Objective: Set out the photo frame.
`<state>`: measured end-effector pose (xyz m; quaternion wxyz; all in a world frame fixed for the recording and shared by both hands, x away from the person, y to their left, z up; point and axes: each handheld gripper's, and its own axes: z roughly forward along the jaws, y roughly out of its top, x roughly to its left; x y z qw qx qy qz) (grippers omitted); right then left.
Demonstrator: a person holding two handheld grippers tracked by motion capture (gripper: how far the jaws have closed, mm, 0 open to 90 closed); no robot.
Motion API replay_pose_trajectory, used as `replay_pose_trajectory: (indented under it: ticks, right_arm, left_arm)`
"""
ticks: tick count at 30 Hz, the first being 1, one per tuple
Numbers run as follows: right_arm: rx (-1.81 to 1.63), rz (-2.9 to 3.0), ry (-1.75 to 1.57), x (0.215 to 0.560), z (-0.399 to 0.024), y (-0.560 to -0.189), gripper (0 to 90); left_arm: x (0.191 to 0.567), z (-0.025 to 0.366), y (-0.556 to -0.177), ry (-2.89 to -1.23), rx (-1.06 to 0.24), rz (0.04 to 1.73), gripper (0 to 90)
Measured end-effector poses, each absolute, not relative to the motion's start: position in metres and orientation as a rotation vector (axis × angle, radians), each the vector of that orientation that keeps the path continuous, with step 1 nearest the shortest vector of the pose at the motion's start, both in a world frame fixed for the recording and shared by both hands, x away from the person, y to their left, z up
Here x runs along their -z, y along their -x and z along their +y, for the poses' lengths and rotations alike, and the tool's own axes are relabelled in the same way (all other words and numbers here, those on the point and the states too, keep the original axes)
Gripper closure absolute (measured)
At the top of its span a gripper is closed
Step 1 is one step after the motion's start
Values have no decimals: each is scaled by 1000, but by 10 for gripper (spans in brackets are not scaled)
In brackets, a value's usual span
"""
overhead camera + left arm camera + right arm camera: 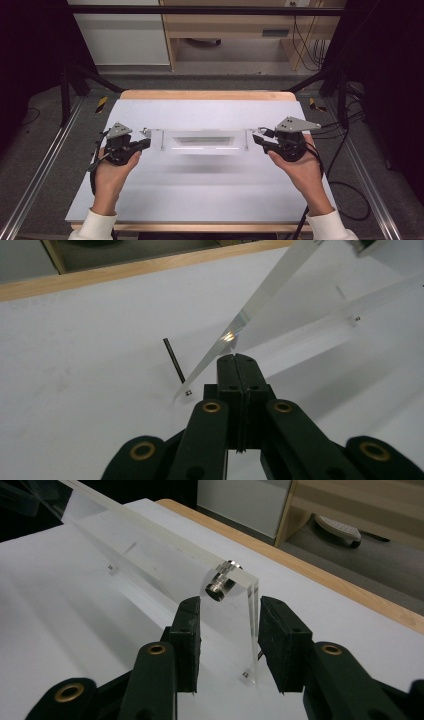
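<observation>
Two tongs flank a clear acrylic frame (204, 141) at the middle of the high view: the left tongs (145, 143), at its left end, are pressed together at the tips with the frame's thin clear edge (250, 310) running up and away just past them, and whether they pinch that edge I cannot tell. The right tongs (229, 620) stand spread around the frame's upright end panel (252, 630), which nearly touches the right pad, with a metal knob (221, 581) just above. Beyond lies the white bench (210, 190), where a thin dark pin (174, 360) sits centre-left of the left gripper view.

White table (200, 190) – wooden cabinet (225, 30) behind, cables (310, 40).
</observation>
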<state>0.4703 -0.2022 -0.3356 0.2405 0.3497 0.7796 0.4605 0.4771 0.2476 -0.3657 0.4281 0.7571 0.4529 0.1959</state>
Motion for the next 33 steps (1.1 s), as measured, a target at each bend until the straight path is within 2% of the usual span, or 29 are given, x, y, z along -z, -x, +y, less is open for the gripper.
replay_pose_trajectory:
  ticks: [33]
  right_arm:
    - [-1277,2130,-973,328,-202,-487,619]
  left_arm:
    - [369,254,-491,-1872,-481,1169,894]
